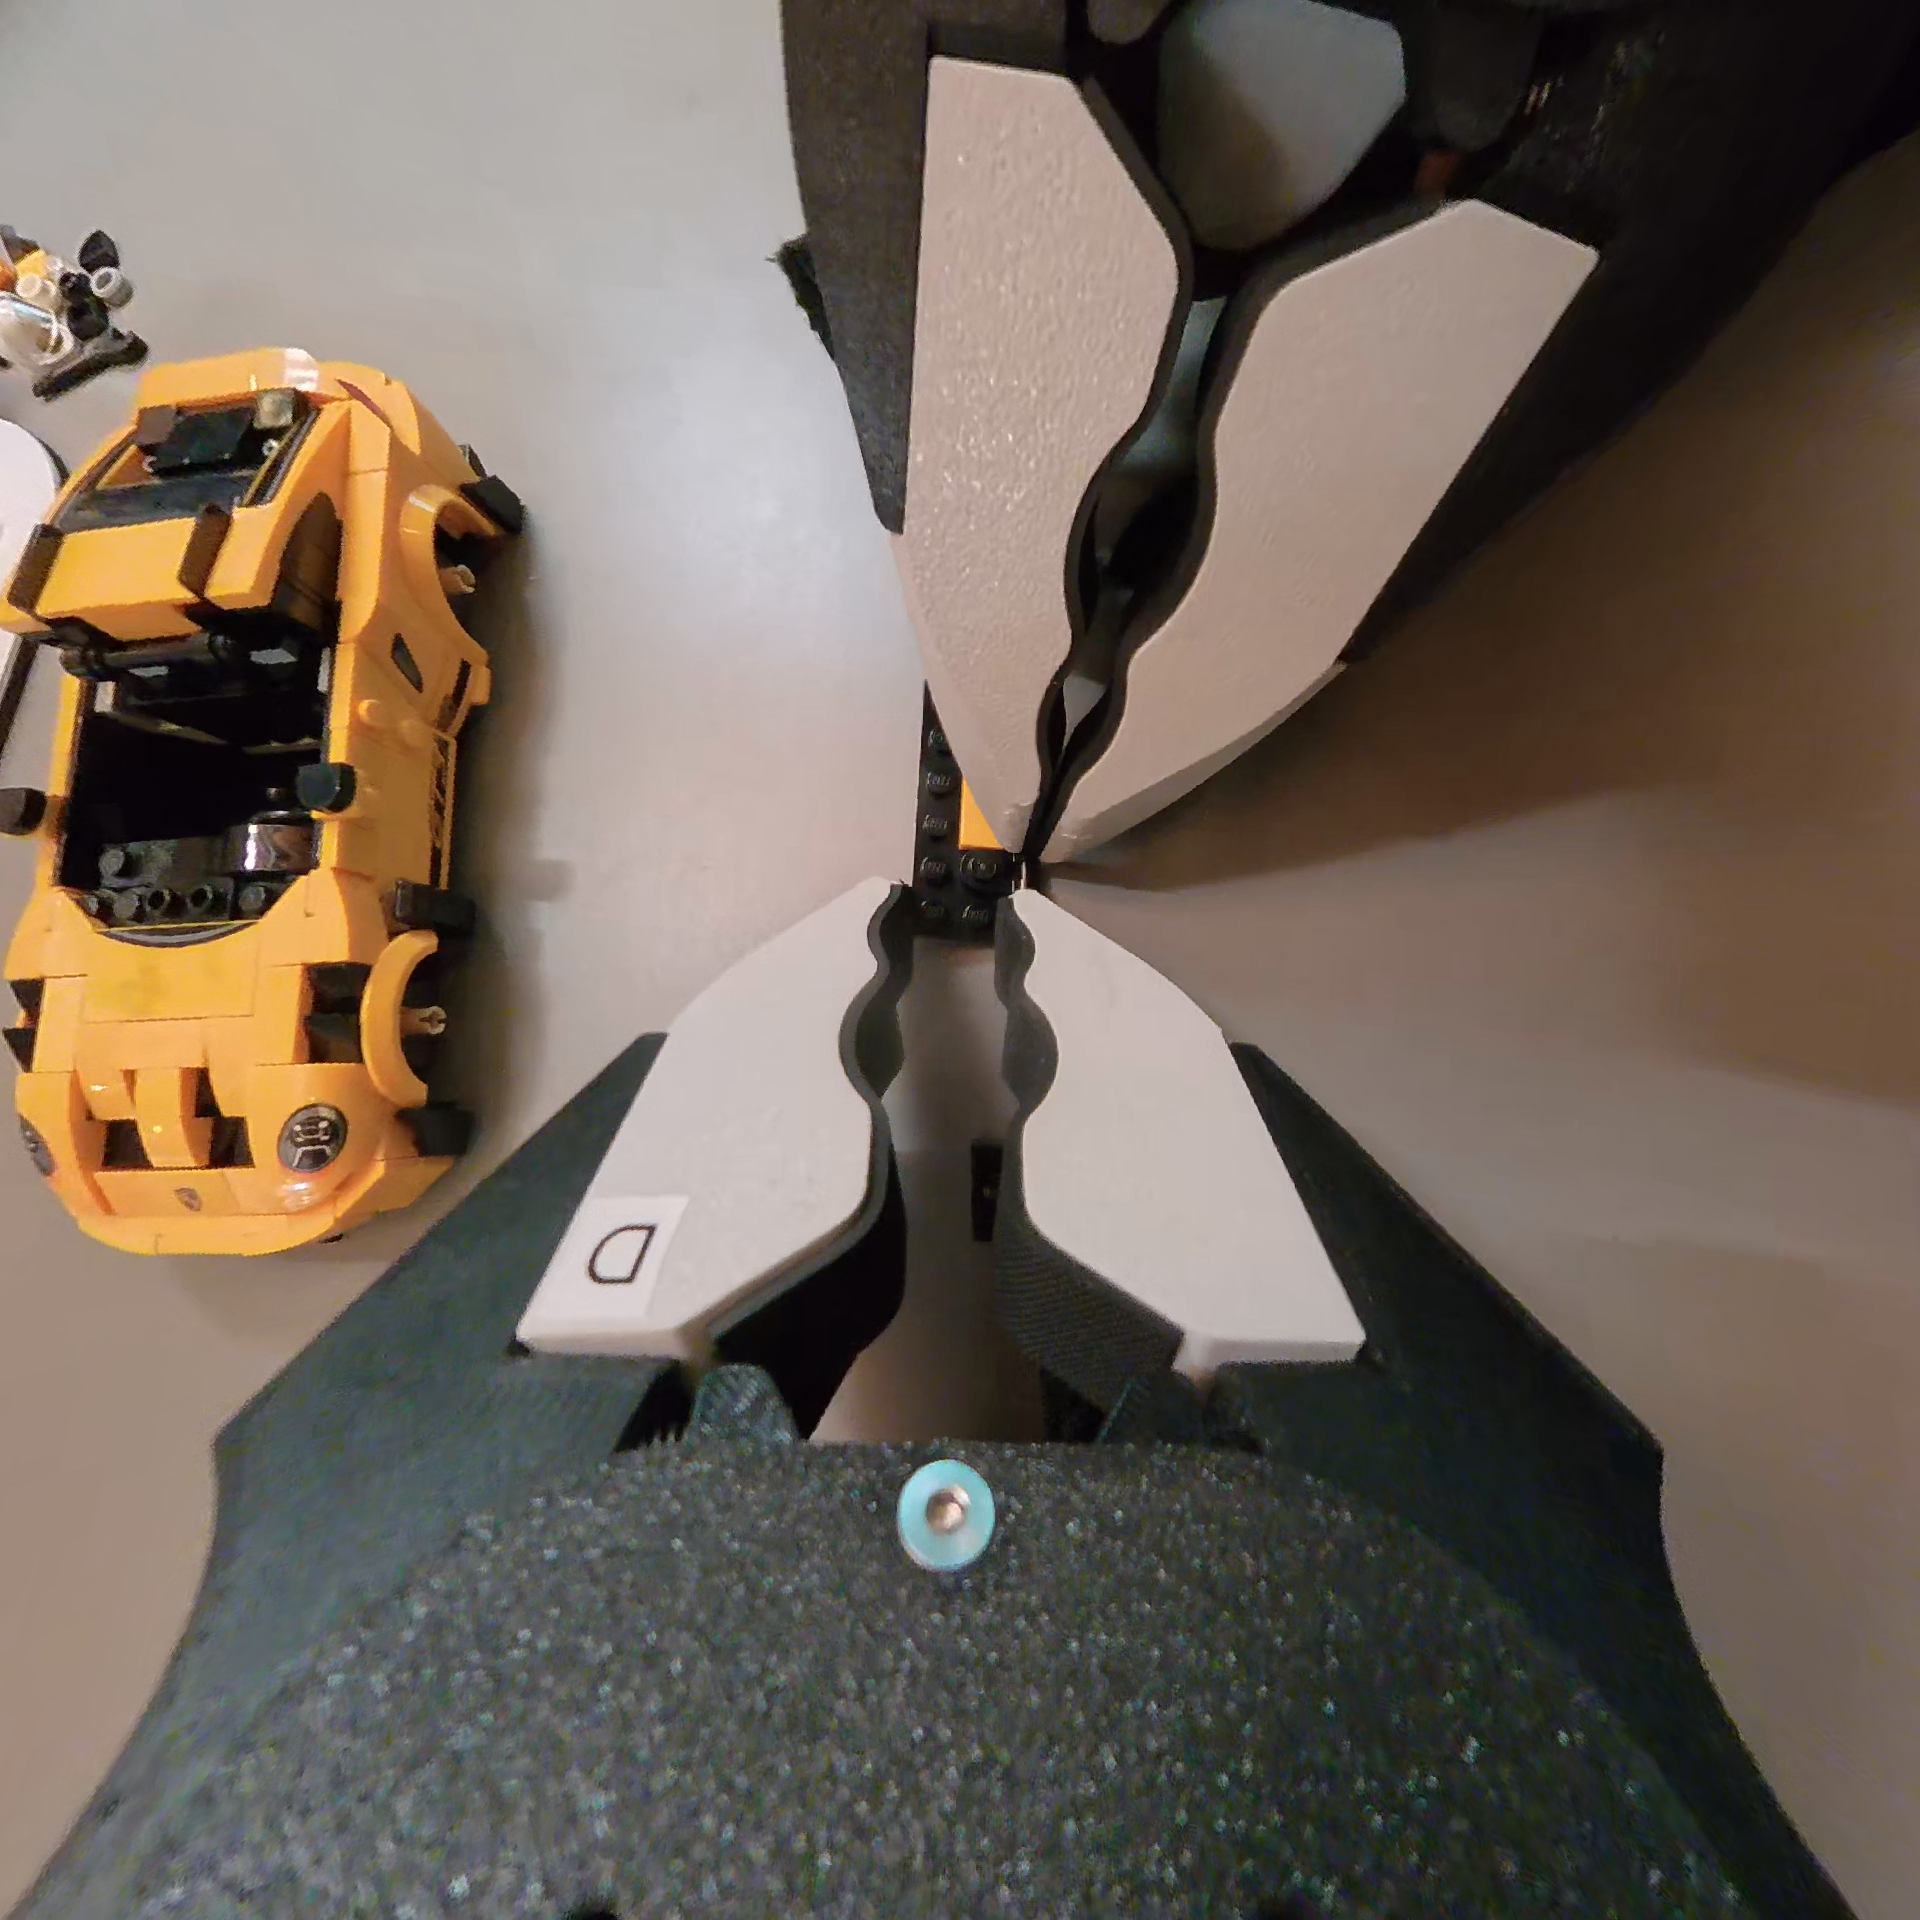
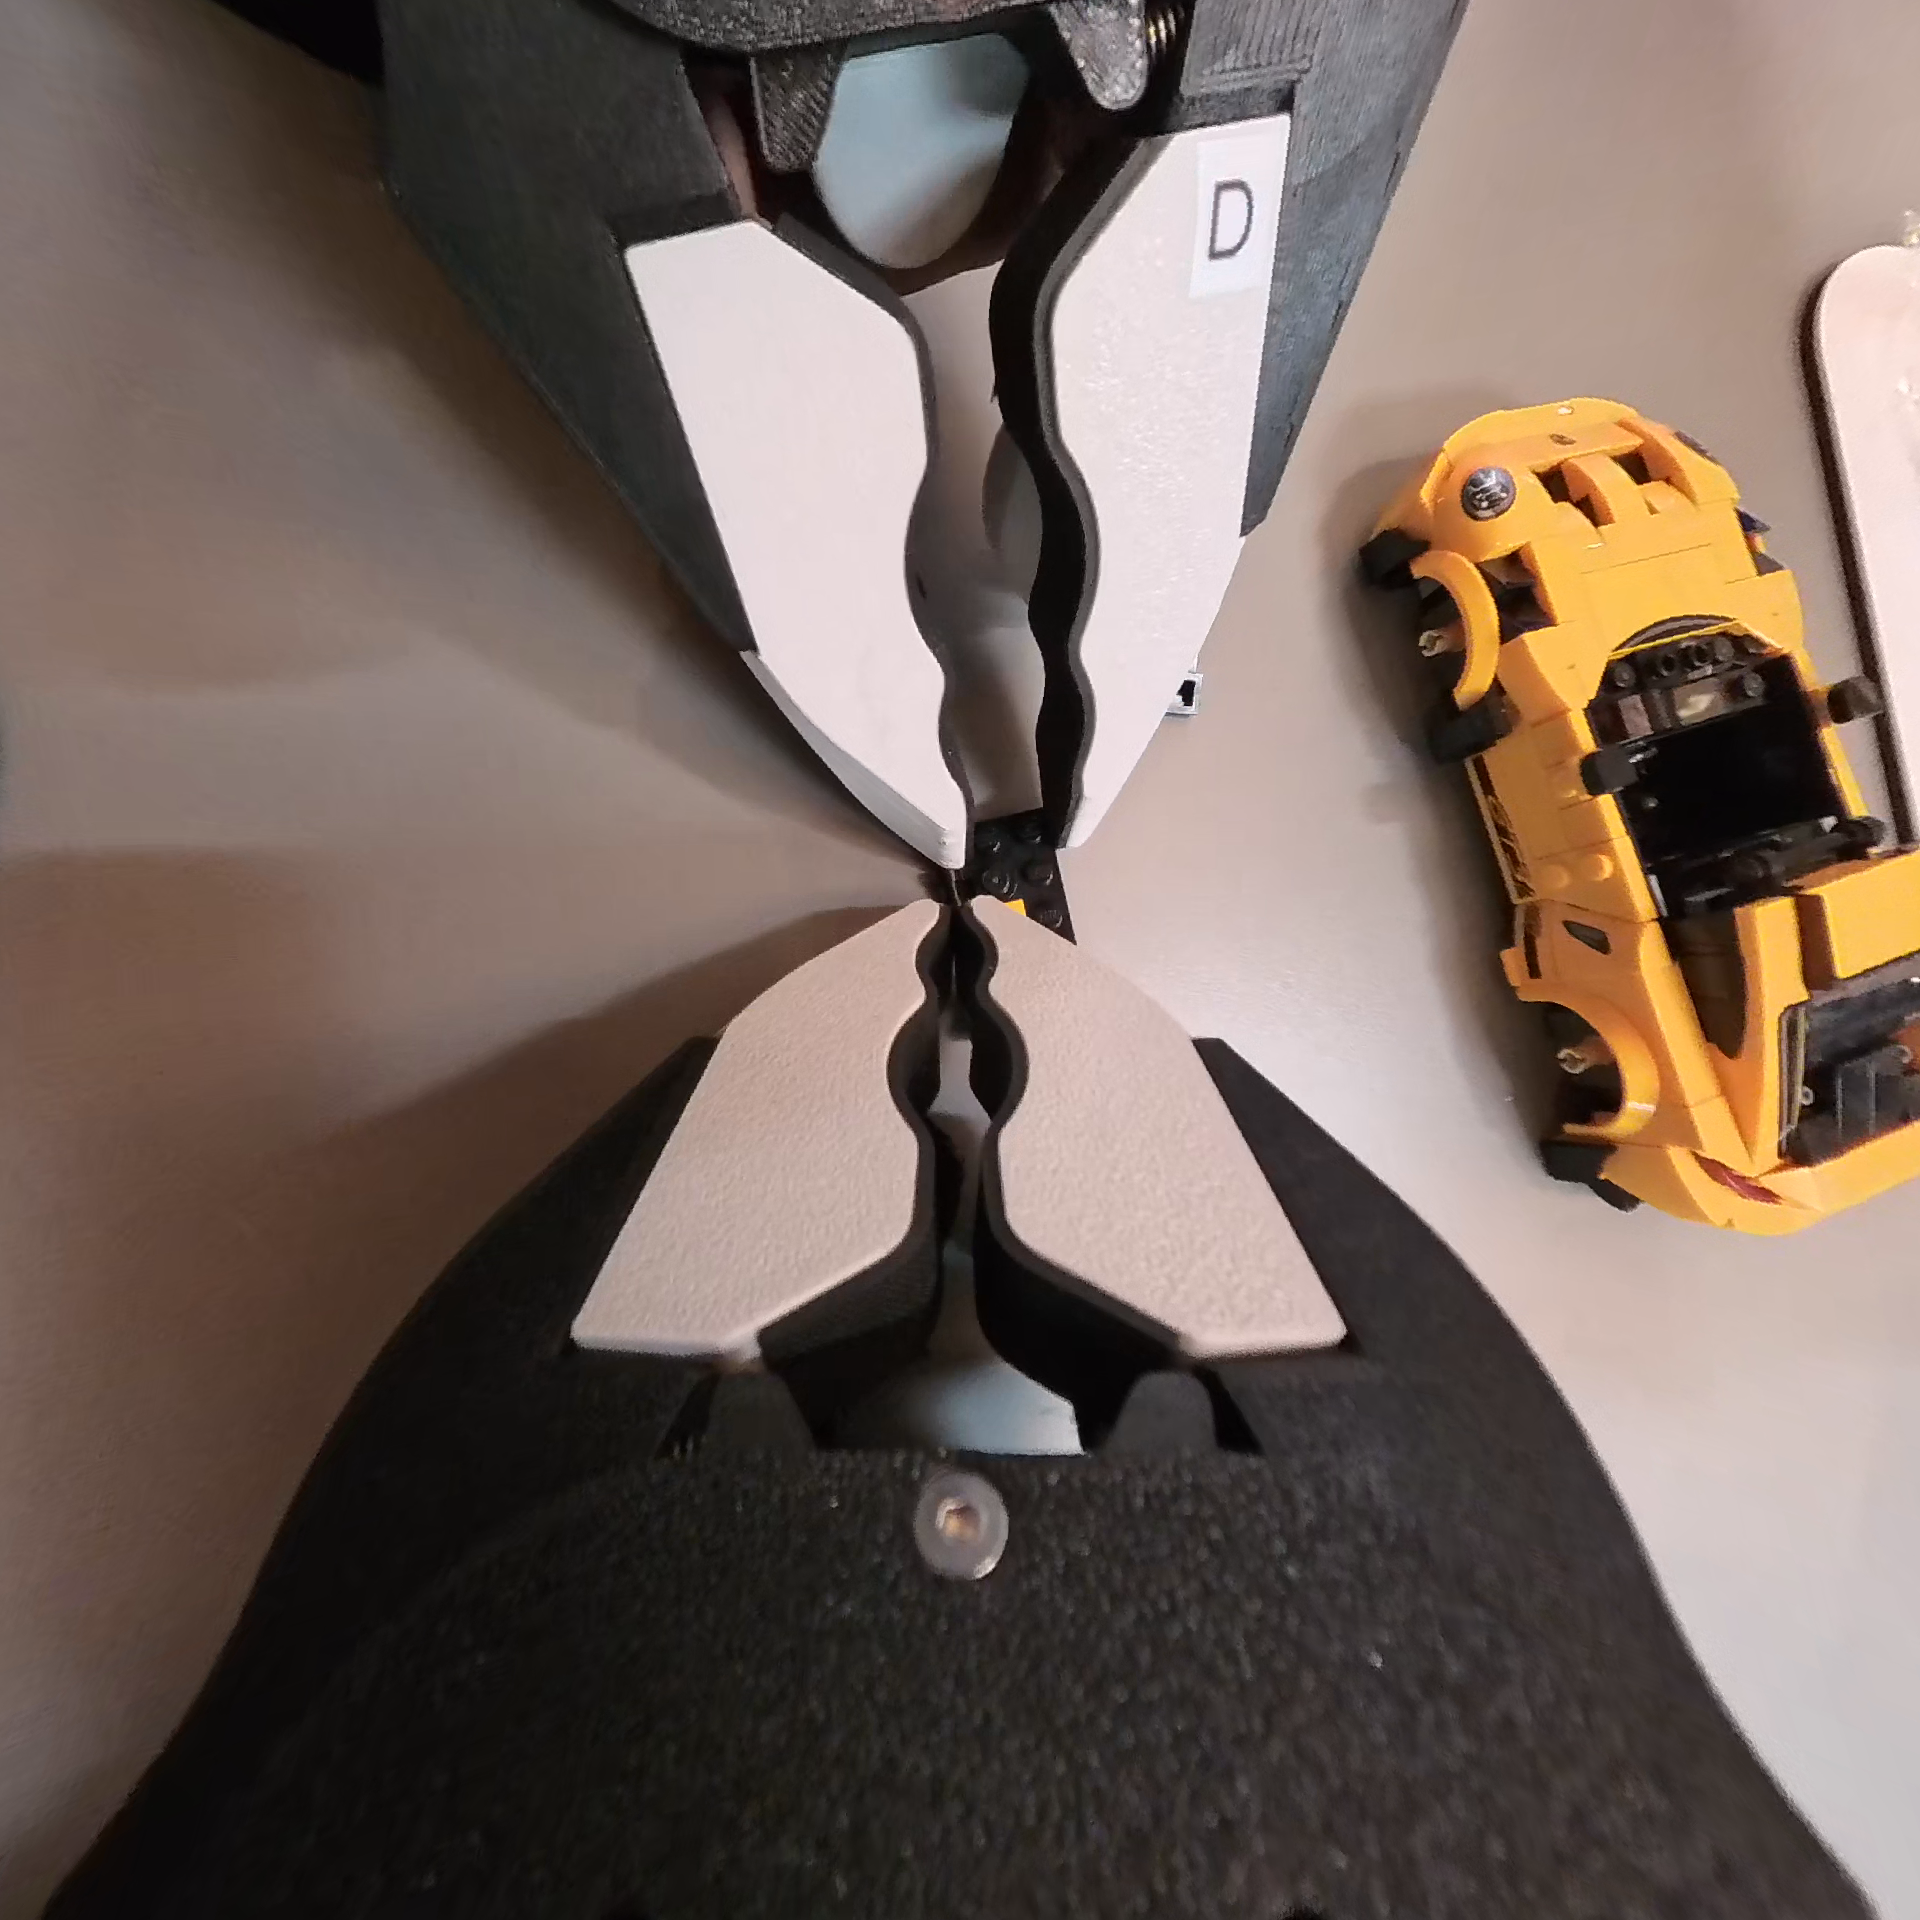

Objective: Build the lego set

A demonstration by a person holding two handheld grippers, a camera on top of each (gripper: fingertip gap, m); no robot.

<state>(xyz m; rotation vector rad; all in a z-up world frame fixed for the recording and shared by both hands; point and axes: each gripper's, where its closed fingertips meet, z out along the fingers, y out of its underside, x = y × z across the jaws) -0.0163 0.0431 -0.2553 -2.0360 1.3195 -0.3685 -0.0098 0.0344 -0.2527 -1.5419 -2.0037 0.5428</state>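
In the left wrist view, the left gripper (image 1: 951, 904) pinches the near end of a small black studded plate (image 1: 951, 883) between its tips, the fingers otherwise standing apart behind the grip. Straight ahead, the right gripper (image 1: 1029, 847) comes in from the far side, its fingers pressed nearly together at the tips, meeting the plate at its far right corner, where an orange piece (image 1: 980, 810) sits on the plate. Whether the right gripper is clamping that piece or only touching it cannot be told here. Off to the left of the tool lies the yellow car (image 1: 244, 800), cabin open and roof missing, wheels not fitted, with a small heap of loose parts (image 1: 68, 307) beyond it.

In the right wrist view, the right gripper (image 2: 961, 899) shows its tips closed to a thin slit, right at the edge of the black studded plate (image 2: 1013, 857); a sliver of the orange piece (image 2: 1013, 909) shows just right of them. The left gripper (image 2: 1013, 836) holds the plate from the opposite side. The yellow car (image 2: 1683, 821) lies well to the right of the tool, beside a pale tray (image 2: 1870, 436).

The step in hand looks like seating the orange piece onto the plate as a sub-assembly held above the table (image 2: 312, 416). The next move would call for square alignment over the studs and a firm press, with the left grip steady so the plate does not twist.
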